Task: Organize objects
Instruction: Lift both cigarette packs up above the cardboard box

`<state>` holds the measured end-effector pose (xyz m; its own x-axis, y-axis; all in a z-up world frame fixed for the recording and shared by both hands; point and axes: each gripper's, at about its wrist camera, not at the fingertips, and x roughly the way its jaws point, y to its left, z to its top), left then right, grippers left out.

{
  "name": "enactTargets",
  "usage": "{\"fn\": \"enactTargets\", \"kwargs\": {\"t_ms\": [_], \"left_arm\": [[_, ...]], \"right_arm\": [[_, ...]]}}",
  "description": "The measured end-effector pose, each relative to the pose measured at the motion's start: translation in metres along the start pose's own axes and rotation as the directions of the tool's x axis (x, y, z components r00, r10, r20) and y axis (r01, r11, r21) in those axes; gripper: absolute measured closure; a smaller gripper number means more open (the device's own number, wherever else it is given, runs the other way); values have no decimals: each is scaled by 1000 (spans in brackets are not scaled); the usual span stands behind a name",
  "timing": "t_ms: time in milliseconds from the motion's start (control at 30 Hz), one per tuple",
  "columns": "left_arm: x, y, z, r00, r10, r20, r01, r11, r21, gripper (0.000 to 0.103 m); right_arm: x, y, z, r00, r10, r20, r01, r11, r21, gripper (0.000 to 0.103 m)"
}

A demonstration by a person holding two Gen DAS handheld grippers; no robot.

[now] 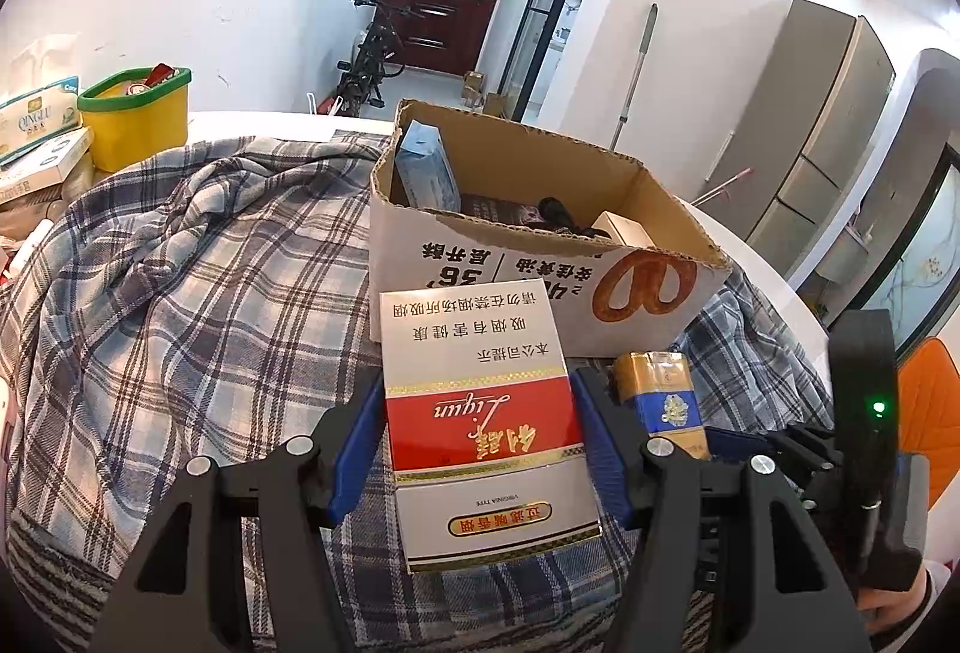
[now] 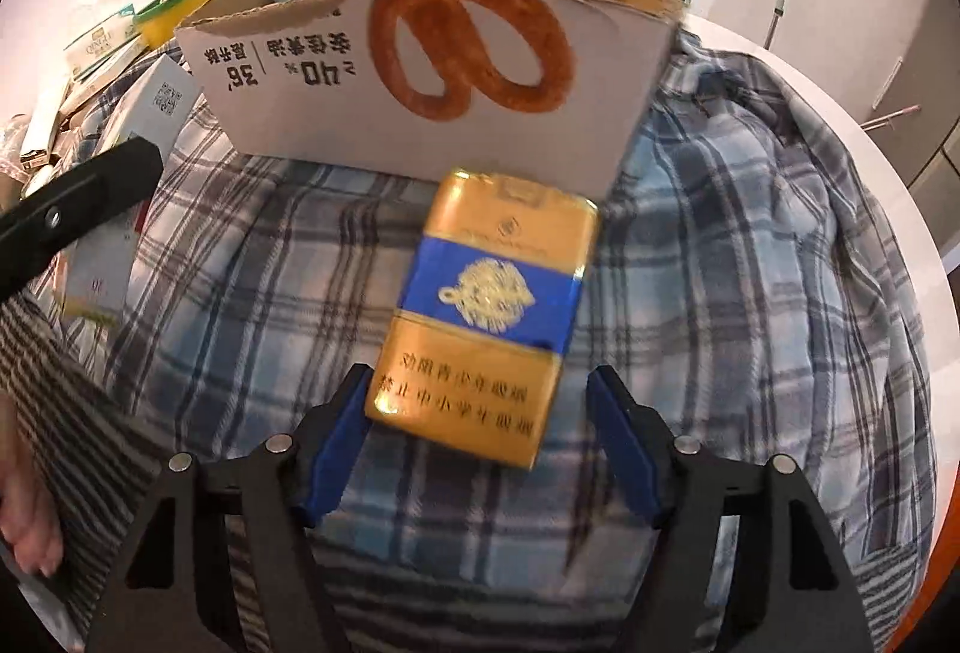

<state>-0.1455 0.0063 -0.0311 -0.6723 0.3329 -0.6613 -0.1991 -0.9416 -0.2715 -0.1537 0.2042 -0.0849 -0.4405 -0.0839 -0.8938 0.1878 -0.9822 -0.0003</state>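
- The red and white cigarette pack [image 1: 489, 413] sits in the lower middle of the left wrist view. The left gripper [image 1: 480, 449] has its blue jaws pressed on both sides of the pack, holding it.
- The gold and blue cigarette pack [image 2: 480, 317] is in the middle of the right wrist view. It looks a bit blurry. The right gripper [image 2: 480, 443] has its jaws apart. The left blue jaw is at the pack's edge, and the right jaw has a gap beside it.
- In the left wrist view, the gold and blue pack shows just to the right of the red and white one.
- Both packs are above a blue checked cloth [image 1: 198, 257] that covers the white tabletop [image 1: 264, 122].
- The cardboard box [image 1: 540, 257] stands on the cloth just behind the packs. It is open on top and has a few small things inside.
- A yellow tub [image 1: 135, 119] with a green rim sits at the upper left of the left wrist view, next to some tissue boxes [image 1: 39, 113].
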Motion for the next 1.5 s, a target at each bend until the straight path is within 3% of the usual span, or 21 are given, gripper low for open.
{"fn": "enactTargets", "kwargs": {"t_ms": [133,267,367,467,533,600,767,1067,1500], "left_arm": [[2,-1,-1,1000,3,-4,-3,1000,6,40],[4,-2,-1,1000,12,-5,-12,1000,14,40],[5,-2,-2,1000,22,-5,-22,1000,17,40],[6,0,-1,1000,21,-8,-21,1000,13,40],[6,0,-2,1000,20,-9,-20,1000,16,40],[7,-1,-2,1000,20,-11,-20,1000,24,40],[5,-6,-3,1000,18,5,-19,999,44,40],[-6,-15,-2,997,25,76,-31,996,85,40],[-11,-19,-2,993,16,113,-29,994,109,40]], "right_arm": [[-8,-13,-4,999,-35,27,34,999,15,32],[-16,-17,9,996,-8,85,3,998,68,32],[-8,-13,19,997,-15,80,12,999,41,32],[1,-16,6,998,-7,56,6,1000,21,33],[6,-18,3,998,-11,61,9,1000,28,52],[6,-20,-2,995,-17,96,14,999,34,52],[-15,-22,-3,972,-26,234,18,999,36,52],[-43,-28,-9,911,53,409,-83,995,57,52],[-45,-20,-8,907,35,419,-51,998,27,52]]}}
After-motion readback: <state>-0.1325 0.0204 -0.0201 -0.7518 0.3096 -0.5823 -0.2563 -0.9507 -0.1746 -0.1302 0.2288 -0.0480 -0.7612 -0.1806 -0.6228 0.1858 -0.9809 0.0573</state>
